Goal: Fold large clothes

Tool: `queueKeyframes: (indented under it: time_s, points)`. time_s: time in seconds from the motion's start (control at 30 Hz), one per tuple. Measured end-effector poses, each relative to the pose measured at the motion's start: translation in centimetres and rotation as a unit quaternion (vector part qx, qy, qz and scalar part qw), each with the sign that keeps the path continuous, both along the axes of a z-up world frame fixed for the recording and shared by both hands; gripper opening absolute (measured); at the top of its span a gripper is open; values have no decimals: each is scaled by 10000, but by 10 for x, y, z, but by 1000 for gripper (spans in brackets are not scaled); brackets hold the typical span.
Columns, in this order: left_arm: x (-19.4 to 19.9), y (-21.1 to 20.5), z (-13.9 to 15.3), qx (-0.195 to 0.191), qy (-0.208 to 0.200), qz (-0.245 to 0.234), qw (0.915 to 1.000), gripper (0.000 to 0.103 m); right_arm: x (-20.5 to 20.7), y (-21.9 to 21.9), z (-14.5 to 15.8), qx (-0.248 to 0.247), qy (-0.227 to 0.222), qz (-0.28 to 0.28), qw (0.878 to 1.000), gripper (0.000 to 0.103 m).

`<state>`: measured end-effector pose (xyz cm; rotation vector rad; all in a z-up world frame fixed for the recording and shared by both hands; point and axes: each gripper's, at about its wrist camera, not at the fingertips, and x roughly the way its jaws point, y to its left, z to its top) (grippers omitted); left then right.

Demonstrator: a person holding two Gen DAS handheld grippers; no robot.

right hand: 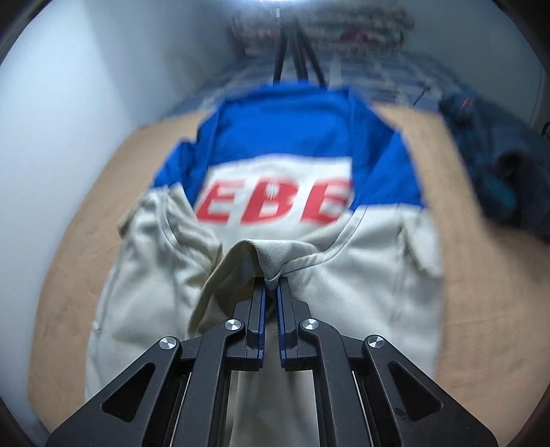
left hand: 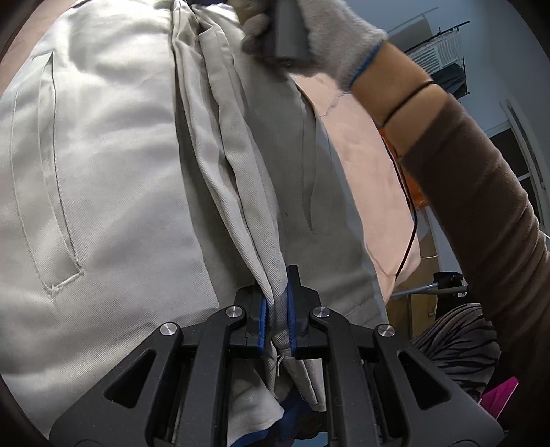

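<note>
You are getting a smeared right wrist view: the red lettering (right hand: 273, 203) on the jacket (right hand: 361, 292) is blurring past sure reading, and the tripod (right hand: 295, 51) and the stacked fabrics (right hand: 361, 31) behind the jacket are dissolving into streaks. The dark bundle (right hand: 498, 165) right of the jacket is running off the edge. In the left wrist view, the gloved hand (left hand: 309, 41) above the jacket is being cut off at the top.

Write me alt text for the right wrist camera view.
The right gripper is shut on a pinched fold of a beige, blue and white jacket with red lettering, spread on a tan surface. Dark blue clothing lies at the right edge, and a black tripod stands blurred behind.
</note>
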<state>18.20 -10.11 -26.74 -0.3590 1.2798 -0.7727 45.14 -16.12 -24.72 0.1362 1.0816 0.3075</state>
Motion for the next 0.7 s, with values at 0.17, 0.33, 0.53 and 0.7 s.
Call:
queueKeyframes:
  time_s: [0.17, 0.33, 0.53, 0.7]
  points:
    - [-4, -1, 5, -9, -54, -84, 10000, 7, -14, -31, 23, 944, -111, 175, 9953, 9]
    - [-12, 4, 14, -157, -35, -137, 9998, 14, -80, -78, 63, 968, -581, 227, 9933, 9]
    - [-35, 27, 40, -494, -238, -55, 9985, 19, -143, -51, 29, 240, -401, 690, 9965, 9]
    - [-37, 62, 55, -413, -560, 385, 9968, 19, -182, -5, -3, -398, -503, 1390, 9882, 9]
